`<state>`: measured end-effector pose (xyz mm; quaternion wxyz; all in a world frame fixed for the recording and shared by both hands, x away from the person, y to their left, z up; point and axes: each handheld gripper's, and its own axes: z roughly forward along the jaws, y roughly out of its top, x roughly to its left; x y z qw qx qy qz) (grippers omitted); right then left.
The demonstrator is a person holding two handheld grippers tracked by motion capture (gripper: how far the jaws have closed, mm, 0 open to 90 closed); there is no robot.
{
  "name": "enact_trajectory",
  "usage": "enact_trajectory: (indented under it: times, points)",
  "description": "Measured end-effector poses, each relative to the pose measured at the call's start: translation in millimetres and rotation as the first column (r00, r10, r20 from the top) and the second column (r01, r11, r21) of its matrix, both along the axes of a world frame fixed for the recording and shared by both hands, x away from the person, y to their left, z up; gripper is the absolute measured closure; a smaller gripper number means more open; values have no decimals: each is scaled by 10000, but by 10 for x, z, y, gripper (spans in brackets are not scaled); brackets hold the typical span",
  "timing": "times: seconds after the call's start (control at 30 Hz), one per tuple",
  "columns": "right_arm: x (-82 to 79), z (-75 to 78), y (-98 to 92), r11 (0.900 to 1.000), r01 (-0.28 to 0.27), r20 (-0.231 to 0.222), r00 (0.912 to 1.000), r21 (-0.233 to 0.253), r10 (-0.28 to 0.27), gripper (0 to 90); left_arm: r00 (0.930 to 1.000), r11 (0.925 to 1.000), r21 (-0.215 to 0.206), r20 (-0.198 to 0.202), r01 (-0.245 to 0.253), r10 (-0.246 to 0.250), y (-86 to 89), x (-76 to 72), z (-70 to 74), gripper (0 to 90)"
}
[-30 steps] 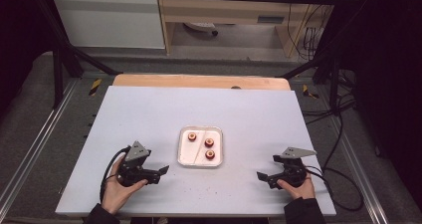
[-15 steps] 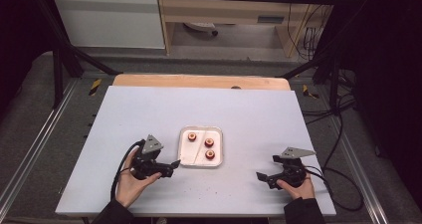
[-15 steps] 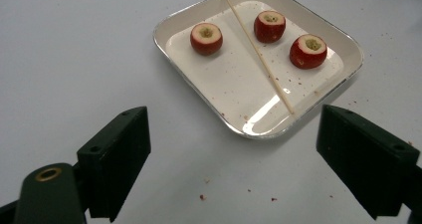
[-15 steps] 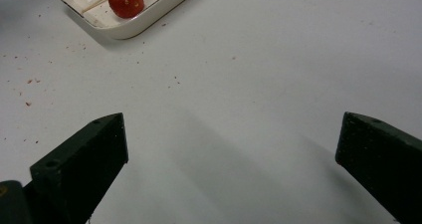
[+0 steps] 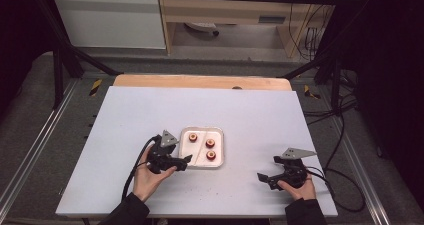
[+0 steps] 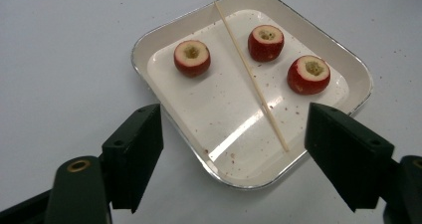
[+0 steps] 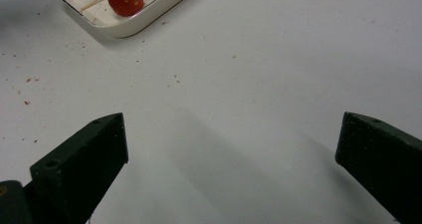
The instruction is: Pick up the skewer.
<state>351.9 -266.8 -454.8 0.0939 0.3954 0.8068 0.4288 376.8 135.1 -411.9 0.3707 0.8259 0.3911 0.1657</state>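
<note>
The approach step was in hand. The left claw stood with jaws spread wide, empty, at the near edge of the tray on the tabletop. The skewer lay diagonally in the tray, just ahead between the jaws, among three cored fruits. The next move likely called for lowering and closing on the skewer. The right claw stood open and empty, well apart.

Bare table surrounds the tray; a skewer crosses it.
</note>
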Motion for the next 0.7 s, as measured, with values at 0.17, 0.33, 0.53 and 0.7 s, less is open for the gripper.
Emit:
enact_trajectory:
  times: [0.17,0.33,0.53,0.7]
  points:
    - [0,-3,3,10000,-21,-18,10000,-19,21,6,10000,10000,54,-41,-37,37,-120,54,-10,290]
    - [1,-4,3,10000,-30,-21,10000,-28,30,6,9999,9998,166,-54,-142,143,-250,104,-38,337]
    - [1,-3,4,10000,-1,-31,10000,-4,1,7,9992,9990,209,-117,-387,390,-359,152,-99,427]
    - [3,-5,5,10000,-18,-12,10000,13,18,7,9982,9978,314,-109,-578,582,-441,190,-168,522]
